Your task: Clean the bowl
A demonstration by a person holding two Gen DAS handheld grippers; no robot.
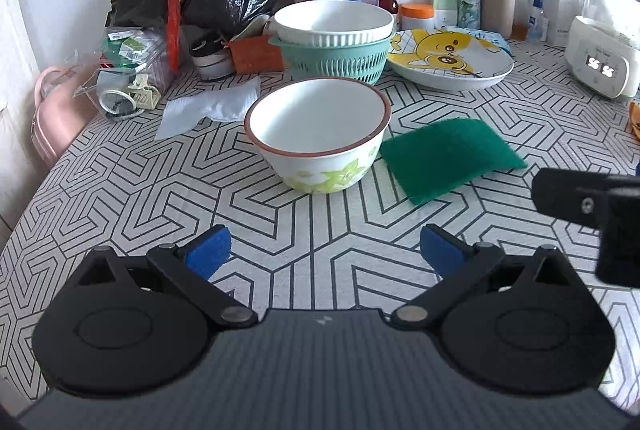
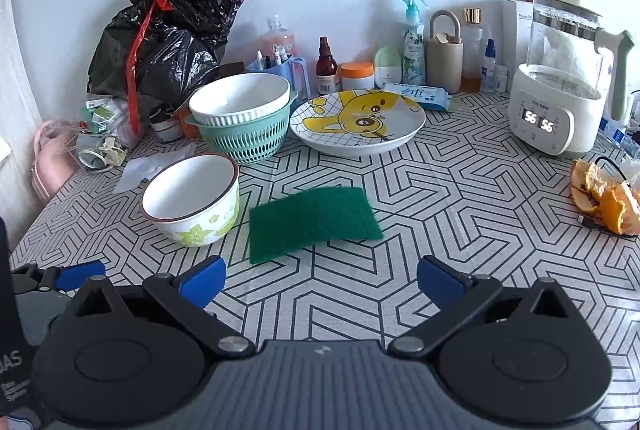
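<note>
The left hand-held gripper (image 1: 325, 248) and the right hand-held gripper (image 2: 320, 282) both stand wide and hold nothing. The empty bowl (image 1: 320, 134) sits on the bench (image 1: 120, 190) ahead of the left one, with the green scouring pad (image 2: 312, 220) just beside it.

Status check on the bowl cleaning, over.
Left gripper open, empty. Right gripper open, empty. Bowl upright, untouched; green scouring pad flat beside it. Path clear.
</note>
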